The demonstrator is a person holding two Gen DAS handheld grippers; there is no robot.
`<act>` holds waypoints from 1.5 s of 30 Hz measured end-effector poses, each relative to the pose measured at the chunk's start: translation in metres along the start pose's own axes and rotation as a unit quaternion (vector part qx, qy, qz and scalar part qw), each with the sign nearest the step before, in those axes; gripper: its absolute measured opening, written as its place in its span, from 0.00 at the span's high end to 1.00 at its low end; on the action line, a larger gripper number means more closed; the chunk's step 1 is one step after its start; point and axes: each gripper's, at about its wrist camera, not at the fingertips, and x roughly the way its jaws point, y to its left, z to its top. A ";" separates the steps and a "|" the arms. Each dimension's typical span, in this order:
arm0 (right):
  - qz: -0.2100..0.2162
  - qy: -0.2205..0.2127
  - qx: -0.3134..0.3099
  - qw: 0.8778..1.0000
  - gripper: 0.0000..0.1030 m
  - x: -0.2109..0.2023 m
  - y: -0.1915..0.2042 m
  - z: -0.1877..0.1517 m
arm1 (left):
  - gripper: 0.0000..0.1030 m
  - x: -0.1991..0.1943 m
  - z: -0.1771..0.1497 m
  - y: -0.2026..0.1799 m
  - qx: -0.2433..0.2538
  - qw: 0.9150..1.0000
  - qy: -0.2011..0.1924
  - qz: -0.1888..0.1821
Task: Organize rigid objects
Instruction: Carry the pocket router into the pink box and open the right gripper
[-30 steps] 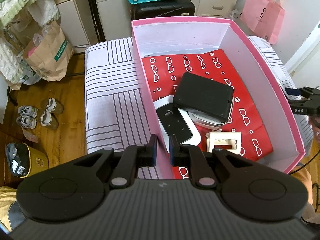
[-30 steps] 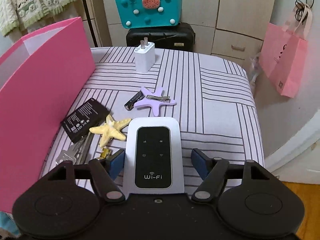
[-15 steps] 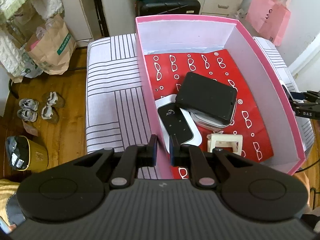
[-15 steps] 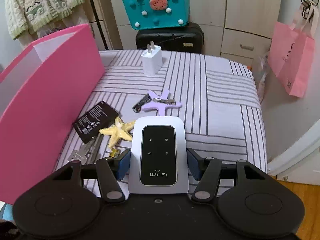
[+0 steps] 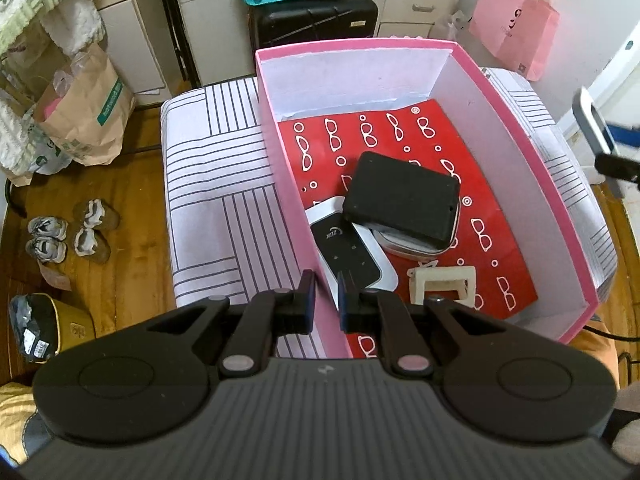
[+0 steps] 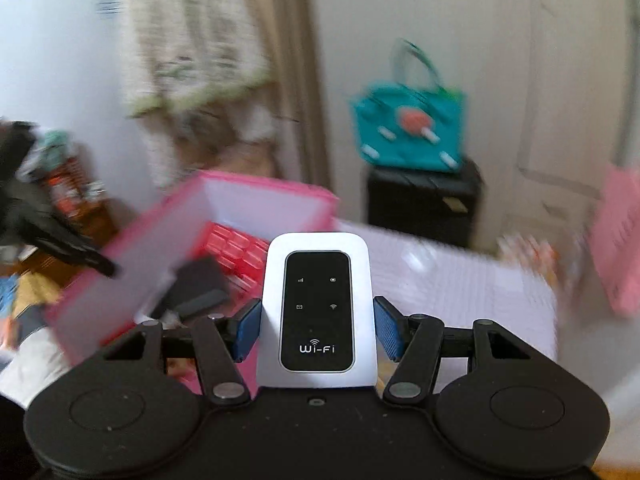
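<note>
**A:** Your right tool [image 6: 316, 330] is pinching the white Wi-Fi router [image 6: 318, 312] by its two long edges, blue pads [image 6: 247, 330] flat on both sides. Screen faces the camera and the body sticks out ahead of the tool, so you can see where its front end goes.

**B:** And the left tool?

**A:** Your left tool [image 5: 326, 300] has its fingers pressed nearly together on the near-left wall of the pink box [image 5: 280, 184], just ahead of the tool. The wall edge runs down between the fingertips. My guess is you're bracing the box so it won't slide on the striped cushion [image 5: 216, 208].

**B:** What's in the box?

**A:** Ahead of the left tool, a second white router with a black face [image 5: 352, 252] lies against that wall. A black slab [image 5: 402, 200] rests half on top of it and on a pale device underneath. To the right of those sits a small cream frame [image 5: 442, 286]. The far end of the red liner [image 5: 360, 136] is bare.

**B:** So where should the router go?

**A:** From the right tool, the box is ahead and to the left, lower down, blurred. I'd aim for the bare red patch, since the stack by the near wall looks unstable.
</note>
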 end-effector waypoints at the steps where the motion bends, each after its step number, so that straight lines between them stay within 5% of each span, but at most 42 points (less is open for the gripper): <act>1: 0.011 -0.003 -0.017 1.000 0.38 0.003 0.007 0.008 | 0.90 0.000 0.000 0.001 -0.002 1.000 -0.001 -0.003; 9: 0.008 0.056 -0.174 0.983 0.38 0.090 0.062 0.049 | 0.90 0.000 0.001 0.007 -0.016 1.000 0.003 -0.018; 15: 0.008 0.143 -0.223 0.964 0.38 0.152 0.072 0.052 | 0.90 0.001 0.004 0.001 -0.003 1.000 0.010 -0.003; 22: 0.004 0.192 -0.279 0.941 0.38 0.174 0.087 0.044 | 0.90 0.002 0.006 0.000 0.000 1.000 0.018 -0.004; 26: 0.012 0.186 -0.291 0.938 0.37 0.169 0.088 0.045 | 0.90 0.001 0.006 0.002 -0.006 1.000 0.018 -0.007; 30: 0.008 0.150 -0.265 0.952 0.34 0.151 0.084 0.050 | 0.89 0.001 0.005 0.000 -0.004 1.000 0.014 -0.003; 36: 0.021 0.055 -0.186 0.981 0.34 0.081 0.065 0.047 | 0.89 0.001 0.005 -0.002 -0.001 1.000 0.013 0.002; 39: 0.016 -0.020 -0.189 0.982 0.33 0.042 0.060 0.030 | 0.89 0.000 0.004 -0.003 -0.001 1.000 0.013 0.003; 45: 0.002 -0.001 -0.161 0.987 0.33 0.012 0.043 0.004 | 0.89 0.000 0.002 -0.002 -0.007 1.000 0.005 0.001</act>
